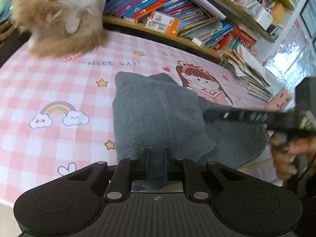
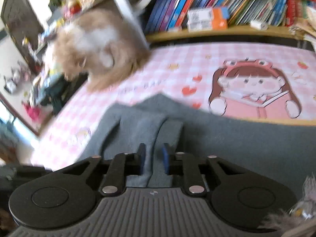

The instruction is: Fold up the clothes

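A grey garment [image 1: 158, 106] lies rumpled on the pink checked table cover [image 1: 59, 83]. My left gripper [image 1: 157, 152] is shut on a fold of its near edge, the cloth pinched between both fingers. In the left wrist view the right gripper's black finger [image 1: 237, 116] reaches in from the right over the garment, with a hand [image 1: 286, 154] behind it. The right wrist view is blurred; there my right gripper [image 2: 154, 154] is shut on a ridge of the grey garment [image 2: 227, 138], which fills the lower half of that view.
A fluffy tan and white cat [image 1: 59, 17] sits on the far left corner of the table, and shows again as the cat [image 2: 94, 45] in the right wrist view. Shelves packed with books [image 1: 177, 13] line the table's far side. The floor drops away at left [image 2: 19, 79].
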{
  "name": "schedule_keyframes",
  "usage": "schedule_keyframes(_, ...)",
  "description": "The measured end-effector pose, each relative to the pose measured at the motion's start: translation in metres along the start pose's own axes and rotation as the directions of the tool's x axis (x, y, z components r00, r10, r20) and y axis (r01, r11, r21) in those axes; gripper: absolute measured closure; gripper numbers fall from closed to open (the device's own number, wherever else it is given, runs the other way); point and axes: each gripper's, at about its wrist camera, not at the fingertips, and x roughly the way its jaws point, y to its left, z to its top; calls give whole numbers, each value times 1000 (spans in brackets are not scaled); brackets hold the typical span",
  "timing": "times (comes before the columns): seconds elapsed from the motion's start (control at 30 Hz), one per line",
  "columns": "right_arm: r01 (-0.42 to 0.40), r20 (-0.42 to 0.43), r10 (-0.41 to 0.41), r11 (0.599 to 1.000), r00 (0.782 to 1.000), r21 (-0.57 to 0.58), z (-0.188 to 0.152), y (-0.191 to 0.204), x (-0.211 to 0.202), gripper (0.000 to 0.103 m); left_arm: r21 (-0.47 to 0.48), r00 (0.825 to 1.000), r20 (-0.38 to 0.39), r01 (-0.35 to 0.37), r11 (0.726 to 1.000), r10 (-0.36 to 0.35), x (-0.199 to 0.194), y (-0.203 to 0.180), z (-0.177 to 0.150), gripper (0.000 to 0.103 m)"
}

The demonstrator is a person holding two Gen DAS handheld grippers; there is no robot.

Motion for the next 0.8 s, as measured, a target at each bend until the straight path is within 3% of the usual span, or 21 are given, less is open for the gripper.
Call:
schedule_keyframes(0.07,61,-37,-60,998,997,26,-5,-9,13,91,14,1000,-10,2,1000,-2,6,2,-2,91)
schedule_keyframes(0.2,87,-27,-86,994,996,68,1,-14,10,91,69,1000,-9,-18,997,18,23,-4,-6,91)
schedule_keyframes(0.37,24,104,-17,997,994,-68,8,20,-14,91,157,1000,-7,-13,987,14,21,-20,-5,90)
schedule_keyframes(0.5,4,56,7,981,998,-196,2,43,-5,91,154,1000,28,9,988,-13,7,-18,-1,90)
schedule_keyframes(0.63,-1,-9,-1,976,1000,-219,-7,44,3,91,122,997,80,-4,992,-6,-4,-13,5,90)
schedule_keyframes(0.8,1,-14,-4,975,1000,-221,-9,42,-1,90,97,997,83,-17,995,9,-3,-12,7,87)
